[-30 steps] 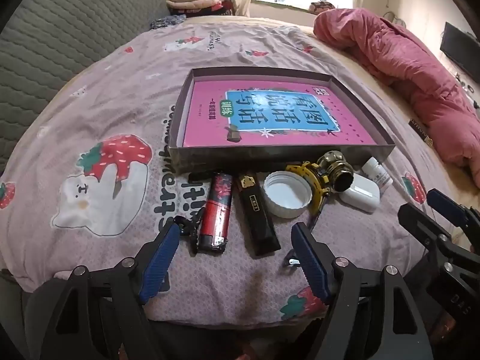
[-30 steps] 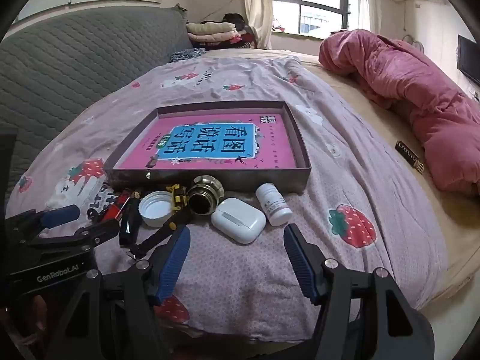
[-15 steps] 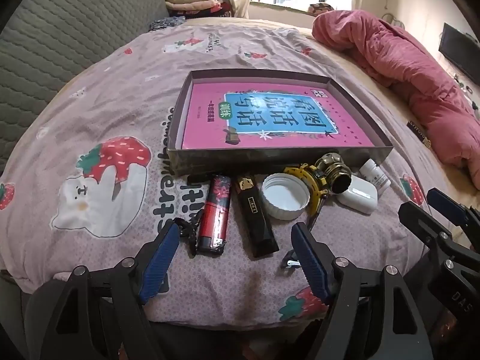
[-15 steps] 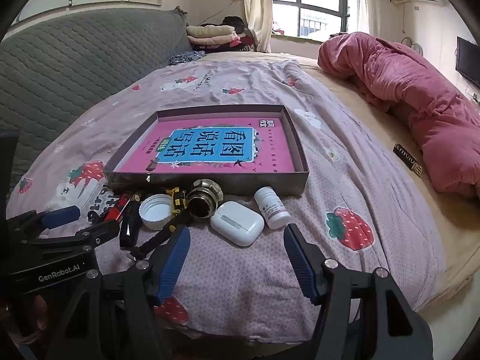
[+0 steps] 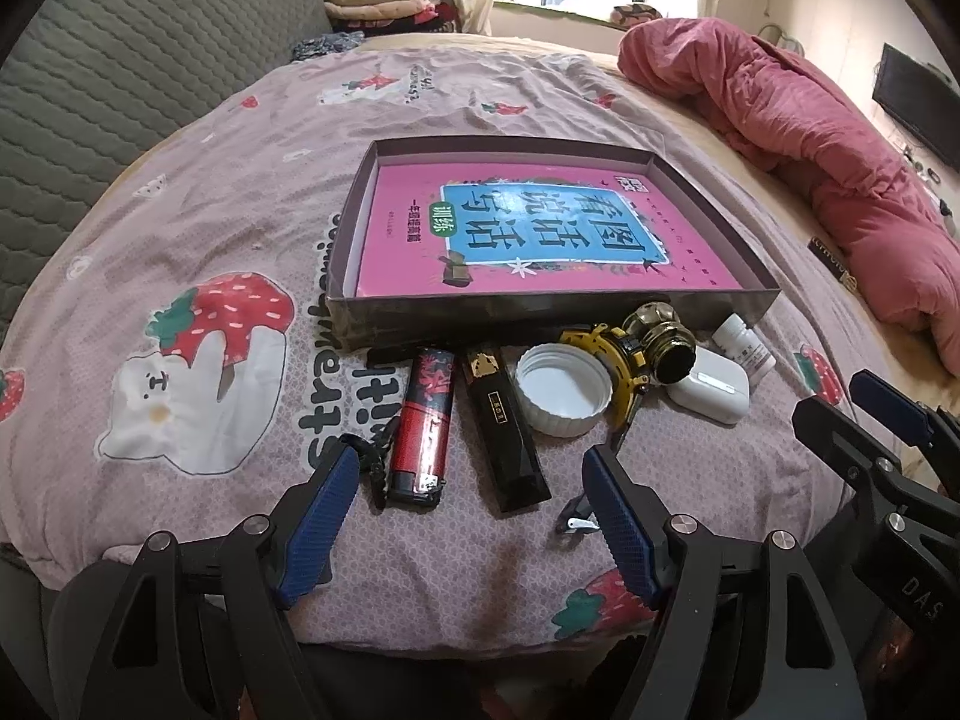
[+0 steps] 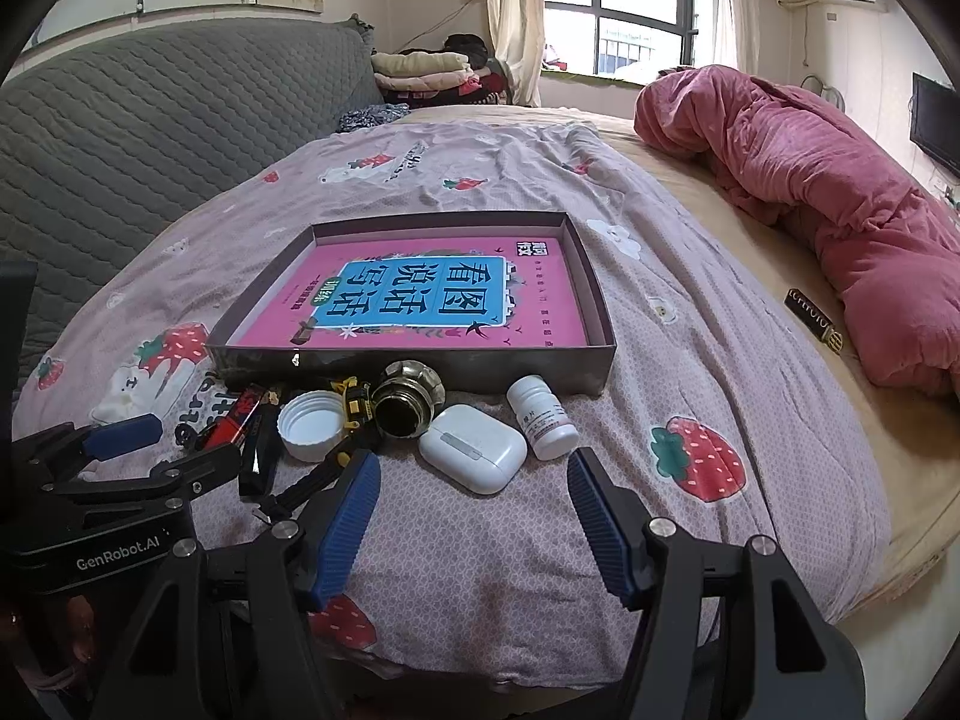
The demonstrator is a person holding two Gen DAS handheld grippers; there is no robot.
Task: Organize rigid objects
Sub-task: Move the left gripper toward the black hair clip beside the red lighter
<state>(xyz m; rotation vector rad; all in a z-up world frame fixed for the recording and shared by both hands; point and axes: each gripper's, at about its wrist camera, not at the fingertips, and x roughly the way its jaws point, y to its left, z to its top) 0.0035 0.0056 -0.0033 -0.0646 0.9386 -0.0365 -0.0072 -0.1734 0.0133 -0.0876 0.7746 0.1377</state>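
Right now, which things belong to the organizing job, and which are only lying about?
Job: box holding pink book; red lighter, black lighter, white cap, earbud case, pill bottle.

Lying about: pink duvet, folded clothes, dark packet.

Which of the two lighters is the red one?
The red lighter is the left one, nearest the strawberry print; the black lighter lies beside the white cap.

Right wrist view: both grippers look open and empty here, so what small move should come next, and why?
Probably ease the right gripper forward and down over the white earbud case. It lies loose on the bedspread directly ahead of the open fingers, outside the shallow box, and nothing is held yet.
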